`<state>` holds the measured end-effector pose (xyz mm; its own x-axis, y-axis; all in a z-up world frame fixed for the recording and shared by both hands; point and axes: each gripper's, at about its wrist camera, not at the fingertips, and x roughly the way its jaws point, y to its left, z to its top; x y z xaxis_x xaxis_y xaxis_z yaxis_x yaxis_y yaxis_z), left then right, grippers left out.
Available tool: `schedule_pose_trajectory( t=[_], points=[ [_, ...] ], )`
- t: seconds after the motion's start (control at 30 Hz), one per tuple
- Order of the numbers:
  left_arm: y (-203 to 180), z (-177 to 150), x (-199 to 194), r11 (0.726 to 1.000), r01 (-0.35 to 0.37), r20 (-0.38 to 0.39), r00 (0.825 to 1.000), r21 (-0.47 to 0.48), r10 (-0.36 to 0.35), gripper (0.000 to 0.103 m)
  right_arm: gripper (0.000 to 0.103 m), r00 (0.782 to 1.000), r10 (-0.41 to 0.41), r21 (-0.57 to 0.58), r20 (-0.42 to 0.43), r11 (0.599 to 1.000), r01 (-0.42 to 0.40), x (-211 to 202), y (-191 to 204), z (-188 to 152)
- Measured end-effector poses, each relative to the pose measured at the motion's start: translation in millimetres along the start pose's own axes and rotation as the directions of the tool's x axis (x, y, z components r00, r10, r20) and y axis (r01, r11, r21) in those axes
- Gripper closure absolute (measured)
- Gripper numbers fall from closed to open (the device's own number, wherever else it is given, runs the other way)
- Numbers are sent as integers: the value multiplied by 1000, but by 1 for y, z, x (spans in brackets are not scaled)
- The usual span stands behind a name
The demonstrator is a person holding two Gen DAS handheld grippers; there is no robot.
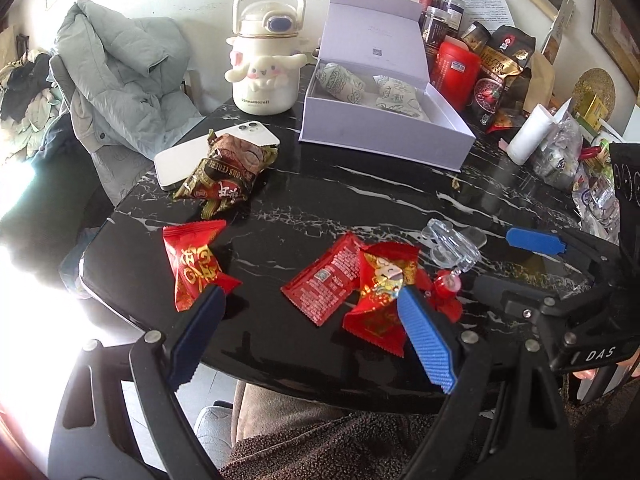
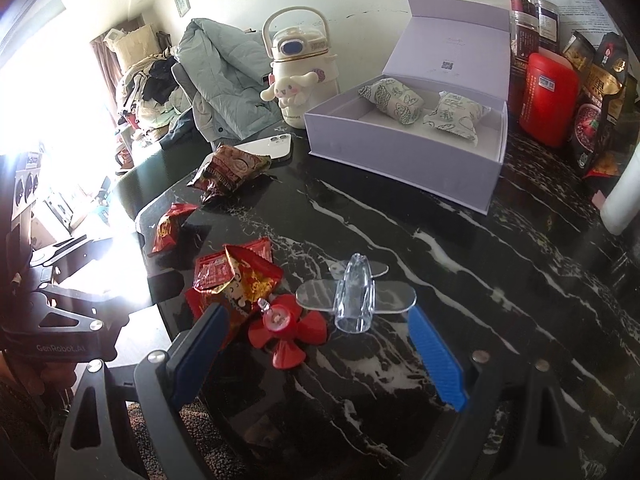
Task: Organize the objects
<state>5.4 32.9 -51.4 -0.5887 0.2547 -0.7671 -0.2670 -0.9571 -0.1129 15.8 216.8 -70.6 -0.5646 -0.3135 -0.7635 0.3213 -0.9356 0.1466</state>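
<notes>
My left gripper is open low over the black marble table. Its fingers straddle a flat red packet, with a red-and-gold packet by the right finger and another red packet by the left one. My right gripper is also open, around a clear toy plane and its red propeller. Neither gripper touches anything. Brown snack packets lie on a white phone. An open lilac box holds two pale wrapped packets.
A white cartoon-dog jug stands behind the phone. A grey jacket hangs over a chair at the left. A red tin, jars and snack bags crowd the back right, with a white tube. The table's near edge runs just under my fingers.
</notes>
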Motion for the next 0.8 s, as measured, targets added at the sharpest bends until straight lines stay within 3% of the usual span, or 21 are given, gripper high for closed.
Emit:
schedule_pose_trajectory(
  t=[0.37,0.57,0.8],
  points=[
    [-12,-13,12,998,51,-36,998,39,-49,15,11,999,46,48,-27,998,-45,12,-9,-19],
    [-20,-12,25,994,107,-68,992,31,-105,16,11,998,47,72,35,996,-49,2,-21,-14],
    [-33,-6,28,989,22,-49,999,147,-15,17,15,997,14,40,79,999,-17,5,-26,-2]
  ],
)
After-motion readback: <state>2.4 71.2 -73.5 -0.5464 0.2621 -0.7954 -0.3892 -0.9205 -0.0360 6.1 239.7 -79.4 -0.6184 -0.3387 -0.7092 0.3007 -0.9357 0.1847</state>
